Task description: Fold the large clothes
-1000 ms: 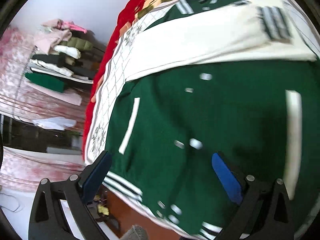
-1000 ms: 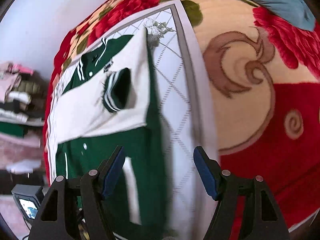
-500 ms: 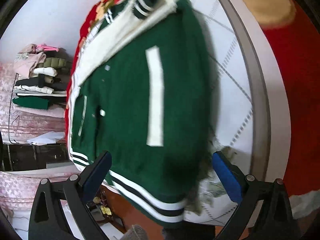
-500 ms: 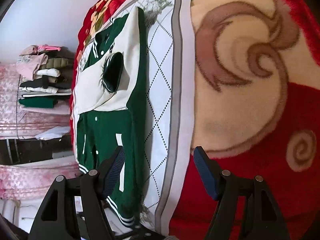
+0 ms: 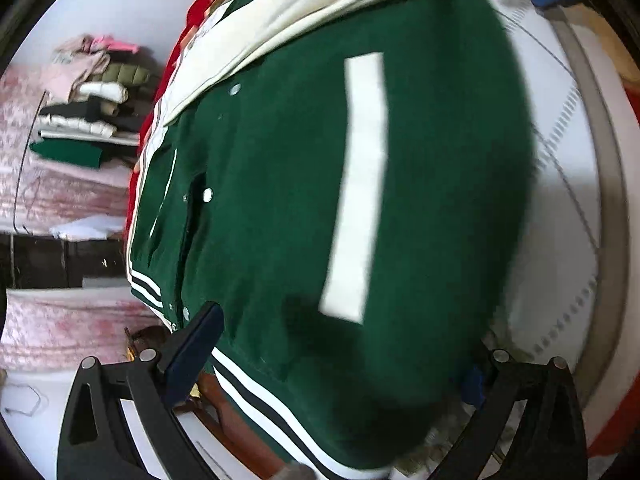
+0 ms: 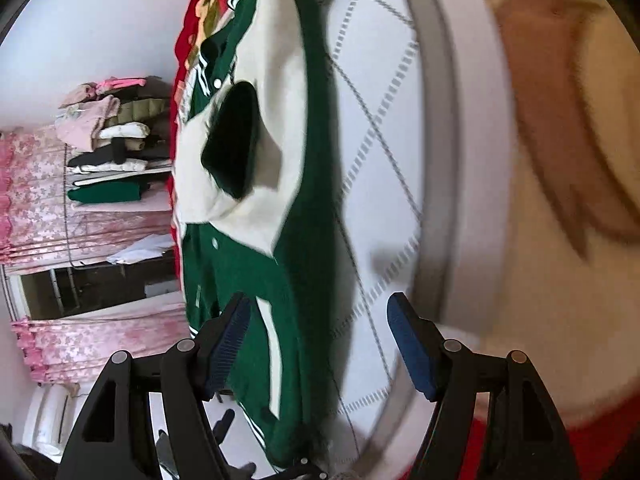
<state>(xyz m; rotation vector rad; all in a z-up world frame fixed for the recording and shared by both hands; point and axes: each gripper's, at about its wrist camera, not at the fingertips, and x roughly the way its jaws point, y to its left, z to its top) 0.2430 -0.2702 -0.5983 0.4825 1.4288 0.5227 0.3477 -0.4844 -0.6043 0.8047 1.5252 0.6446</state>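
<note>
Item: green varsity jacket [image 5: 280,184], lying flat on the bed's quilt [image 6: 384,128], cream sleeves folded across for folding. You are holding the left hand-held gripper [image 5: 336,352] wide open astride its striped hem; right hand-held gripper [image 6: 320,340] open, gripping nothing, over its right edge. Far left: stacked clothes [image 5: 88,104], not obstructing

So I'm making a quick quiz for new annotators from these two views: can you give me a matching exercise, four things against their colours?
Things:
1. jacket body
2. folded sleeve
3. gripper pads
4. curtain

Colours:
A. pink floral
B. dark green
C. blue
D. cream

Pairs: 1-B, 2-D, 3-C, 4-A
</note>
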